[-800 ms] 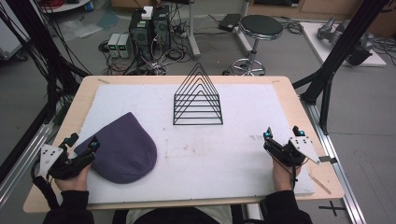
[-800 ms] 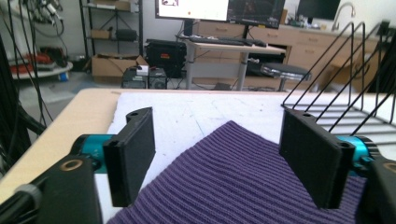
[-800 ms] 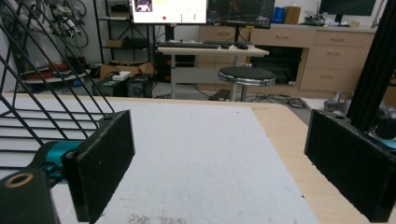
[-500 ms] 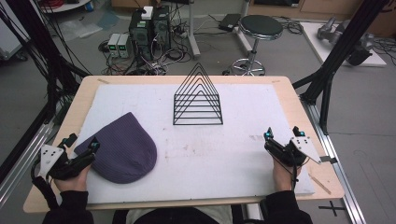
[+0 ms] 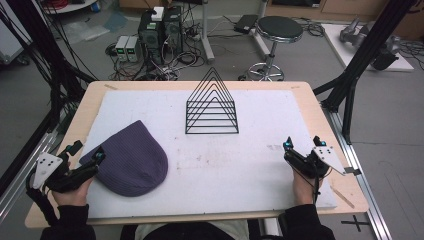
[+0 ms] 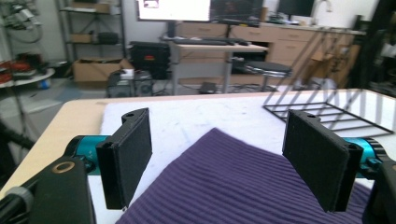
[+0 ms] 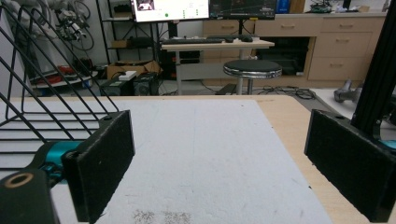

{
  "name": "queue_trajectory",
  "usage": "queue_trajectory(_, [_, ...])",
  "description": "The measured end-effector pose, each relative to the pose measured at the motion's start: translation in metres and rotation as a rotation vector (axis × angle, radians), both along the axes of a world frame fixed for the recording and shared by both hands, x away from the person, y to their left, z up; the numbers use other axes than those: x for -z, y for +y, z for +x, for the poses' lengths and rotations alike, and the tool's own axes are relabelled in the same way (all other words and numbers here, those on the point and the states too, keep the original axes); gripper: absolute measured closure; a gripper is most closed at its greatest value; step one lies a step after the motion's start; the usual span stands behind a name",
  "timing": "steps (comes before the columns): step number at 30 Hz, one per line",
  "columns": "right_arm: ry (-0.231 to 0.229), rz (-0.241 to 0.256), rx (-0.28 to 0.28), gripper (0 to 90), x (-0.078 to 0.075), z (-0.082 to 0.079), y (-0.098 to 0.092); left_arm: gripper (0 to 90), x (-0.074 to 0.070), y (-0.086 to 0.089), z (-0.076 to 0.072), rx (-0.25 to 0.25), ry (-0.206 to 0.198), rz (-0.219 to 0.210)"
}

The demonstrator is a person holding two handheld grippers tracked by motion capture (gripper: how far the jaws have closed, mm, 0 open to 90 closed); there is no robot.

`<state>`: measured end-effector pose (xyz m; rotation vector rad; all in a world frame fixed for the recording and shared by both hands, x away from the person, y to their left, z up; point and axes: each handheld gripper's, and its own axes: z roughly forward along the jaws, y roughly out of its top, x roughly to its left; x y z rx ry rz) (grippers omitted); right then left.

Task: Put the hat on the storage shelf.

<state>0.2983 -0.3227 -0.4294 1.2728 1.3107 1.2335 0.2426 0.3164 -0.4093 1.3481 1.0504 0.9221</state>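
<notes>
A purple hat (image 5: pixel 131 159) is lying flat on the white mat (image 5: pixel 250 160) near the table's (image 5: pixel 320 115) front left corner. The left gripper (image 5: pixel 85 156) is sitting at the hat's left edge, its jaws spread wide with the knit fabric between them (image 6: pixel 233 182), gripping nothing. The right gripper (image 5: pixel 302 146) is resting near the front right corner, jaws also wide apart over bare mat. A black wire rack (image 5: pixel 212 105) is standing toward the back edge, mid-table.
</notes>
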Motion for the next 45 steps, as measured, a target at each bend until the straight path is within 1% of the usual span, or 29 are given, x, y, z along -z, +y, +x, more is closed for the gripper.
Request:
queue_trajectory(2, [0.001, 0.005, 0.002, 7.7, 0.000, 0.000, 0.000, 24.1, -0.004, -0.002, 0.001, 0.034, 0.009, 0.015])
queue_trajectory(6, [-0.004, 0.010, 0.003, 7.7, 0.000, -0.001, 0.000, 23.9, -0.009, -0.006, 0.001, 0.079, 0.016, 0.043])
queue_trajectory(7, [0.000, 0.010, 0.001, 7.7, 0.000, -0.001, 0.000, 23.9, -0.010, -0.007, 0.001, 0.096, 0.017, 0.053])
queue_trajectory(10, [0.001, 0.004, -0.004, 7.7, 0.000, 0.000, 0.000, 24.1, -0.014, -0.009, 0.001, 0.176, 0.030, 0.064])
queue_trajectory(11, [0.003, 0.006, -0.006, 7.7, 0.000, 0.001, 0.000, 24.0, -0.014, -0.009, 0.001, 0.176, 0.030, 0.064])
queue_trajectory(12, [0.006, 0.009, -0.008, 7.7, 0.000, 0.001, 0.001, 24.0, -0.016, -0.010, 0.002, 0.228, 0.055, 0.087])
queue_trajectory(13, [0.006, 0.009, -0.007, 7.7, 0.001, 0.001, 0.001, 24.0, -0.016, -0.011, 0.003, 0.250, 0.072, 0.103])
queue_trajectory(16, [0.005, 0.004, -0.011, 7.7, 0.001, 0.002, 0.001, 23.7, -0.016, -0.015, 0.004, 0.307, 0.109, 0.140])
queue_trajectory(17, [0.007, 0.007, -0.011, 7.7, 0.001, 0.002, 0.002, 23.7, -0.016, -0.015, 0.004, 0.307, 0.109, 0.140])
queue_trajectory(18, [0.007, 0.008, -0.013, 7.7, 0.000, 0.002, 0.002, 23.7, -0.015, -0.016, 0.004, 0.320, 0.119, 0.156])
queue_trajectory(19, [0.006, 0.010, -0.016, 7.7, 0.001, 0.002, 0.002, 23.7, -0.013, -0.020, 0.006, 0.360, 0.142, 0.181])
queue_trajectory(20, [0.011, 0.006, -0.018, 7.7, 0.001, 0.002, 0.002, 23.7, -0.013, -0.020, 0.006, 0.360, 0.142, 0.181])
queue_trajectory(21, [0.011, 0.009, -0.018, 7.7, 0.001, 0.003, 0.002, 23.7, -0.011, -0.022, 0.008, 0.412, 0.172, 0.195])
queue_trajectory(23, [0.011, 0.008, -0.018, 7.7, 0.001, 0.003, 0.002, 24.0, -0.009, -0.026, 0.009, 0.449, 0.203, 0.221])
queue_trajectory(25, [0.011, 0.008, -0.020, 7.7, 0.001, 0.003, 0.002, 24.0, -0.006, -0.028, 0.011, 0.502, 0.250, 0.236])
queue_trajectory(28, [0.013, 0.008, -0.022, 7.7, 0.001, 0.002, 0.002, 23.8, 0.001, -0.032, 0.013, 0.559, 0.313, 0.264])
queue_trajectory(30, [0.011, 0.008, -0.022, 7.7, 0.001, 0.002, 0.003, 23.8, 0.005, -0.035, 0.013, 0.582, 0.328, 0.290])
queue_trajectory(33, [0.012, 0.007, -0.024, 7.7, 0.001, 0.003, 0.002, 24.2, 0.009, -0.039, 0.013, 0.620, 0.333, 0.310])
queue_trajectory(34, [0.019, 0.012, -0.024, 7.7, 0.001, 0.003, 0.003, 24.2, 0.010, -0.040, 0.013, 0.623, 0.334, 0.307])
queue_trajectory(36, [0.010, 0.009, -0.025, 7.7, 0.001, 0.002, 0.003, 24.2, 0.012, -0.042, 0.012, 0.635, 0.340, 0.321])
queue_trajectory(40, [0.010, 0.009, -0.028, 7.7, 0.001, 0.002, 0.003, 24.2, 0.017, -0.047, 0.012, 0.668, 0.371, 0.342])
queue_trajectory(41, [0.010, 0.008, -0.028, 7.7, 0.001, 0.002, 0.004, 24.2, 0.017, -0.047, 0.012, 0.668, 0.371, 0.342])
queue_trajectory(42, [0.010, 0.007, -0.029, 7.7, 0.001, 0.002, 0.004, 24.1, 0.020, -0.048, 0.013, 0.685, 0.392, 0.347])
queue_trajectory(45, [0.014, 0.005, -0.032, 7.7, 0.001, 0.003, 0.004, 23.9, 0.025, -0.050, 0.013, 0.704, 0.411, 0.357])
